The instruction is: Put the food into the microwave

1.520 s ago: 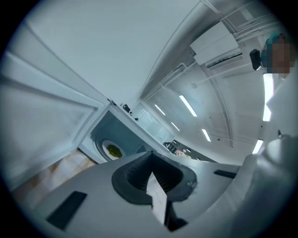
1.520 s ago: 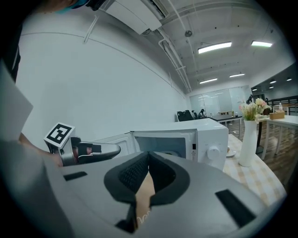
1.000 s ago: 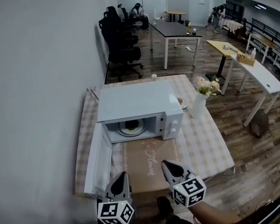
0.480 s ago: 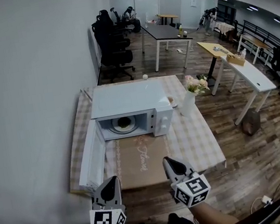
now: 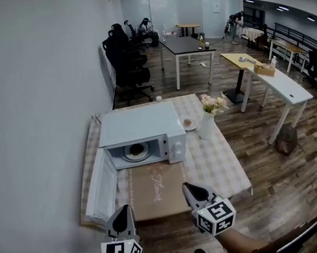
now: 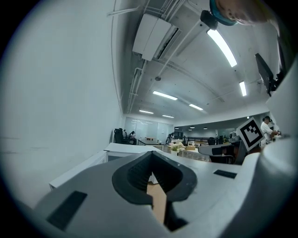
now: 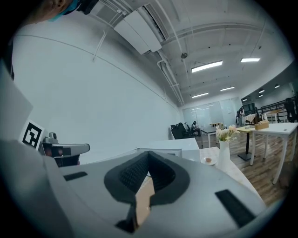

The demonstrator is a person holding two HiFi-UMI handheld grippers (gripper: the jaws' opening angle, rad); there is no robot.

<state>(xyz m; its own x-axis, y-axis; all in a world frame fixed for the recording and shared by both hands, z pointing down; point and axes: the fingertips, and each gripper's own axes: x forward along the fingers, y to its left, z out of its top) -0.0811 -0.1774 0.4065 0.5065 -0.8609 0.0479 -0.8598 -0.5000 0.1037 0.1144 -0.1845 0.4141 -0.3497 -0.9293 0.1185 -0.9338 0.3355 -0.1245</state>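
The white microwave (image 5: 139,133) stands on the checkered table (image 5: 224,163) with its door (image 5: 99,183) swung open to the left; a round turntable plate (image 5: 134,152) lies inside. A small plate of food (image 5: 188,124) sits on the cloth just right of the microwave, also seen far off in the right gripper view as the plate of food (image 7: 208,160). My left gripper (image 5: 123,210) and right gripper (image 5: 188,187) hover off the table's near edge, both shut and empty. In their own views the left gripper (image 6: 151,154) and right gripper (image 7: 148,156) point toward the microwave.
A white vase of flowers (image 5: 208,118) stands right of the food plate. A brown mat (image 5: 152,183) lies in front of the microwave. The wall runs along the left. Desks (image 5: 268,84) and office chairs (image 5: 124,63) fill the room beyond on the wooden floor.
The whole view has drawn back from the table, so the microwave looks smaller and farther. Both grippers have come off the mat to the table's near edge; the left one sank lower.
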